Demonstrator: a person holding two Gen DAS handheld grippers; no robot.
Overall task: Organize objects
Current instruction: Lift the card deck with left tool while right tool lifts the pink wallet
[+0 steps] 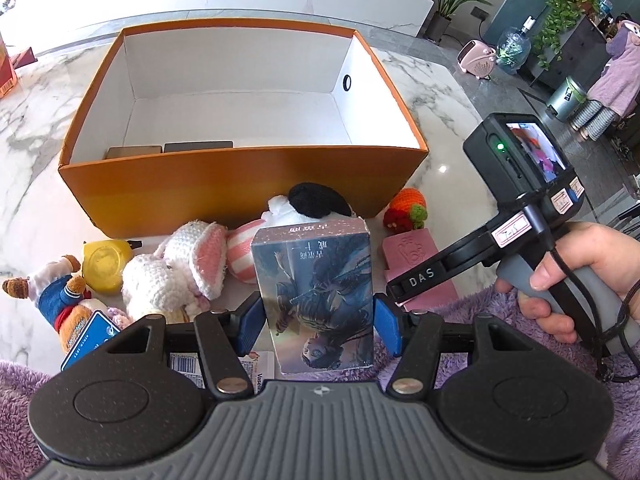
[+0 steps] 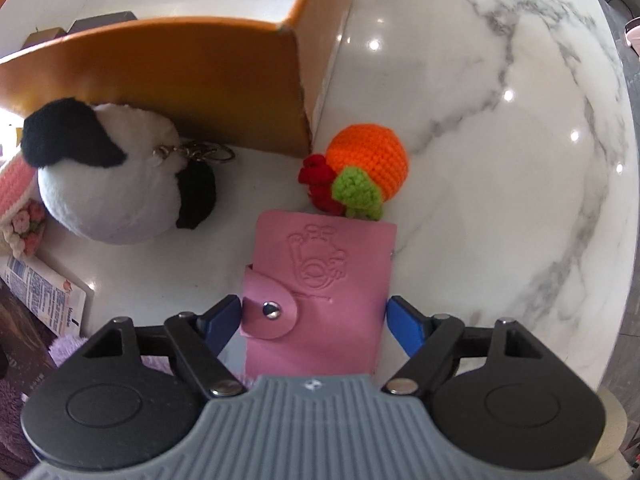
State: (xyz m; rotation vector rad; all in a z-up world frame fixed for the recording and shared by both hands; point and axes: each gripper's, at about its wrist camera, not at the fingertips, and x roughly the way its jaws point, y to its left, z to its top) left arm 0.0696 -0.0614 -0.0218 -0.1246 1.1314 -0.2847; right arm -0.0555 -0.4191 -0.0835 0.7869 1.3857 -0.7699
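On the white marble bench [image 1: 424, 92], we see our left gripper [image 1: 318, 326], jaws narrowed against one glossy illustrated card box [image 1: 316, 296], standing upright before one orange cardboard box [image 1: 224, 188] holding two flat dark blocks [image 1: 168, 149]. Our right gripper [image 2: 316, 322] straddles one pink leather snap wallet [image 2: 320, 292], jaws open and not quite touching. Nearby lie one orange crocheted fruit [image 2: 368, 160] and one black-and-white plush keychain ball [image 2: 108, 184].
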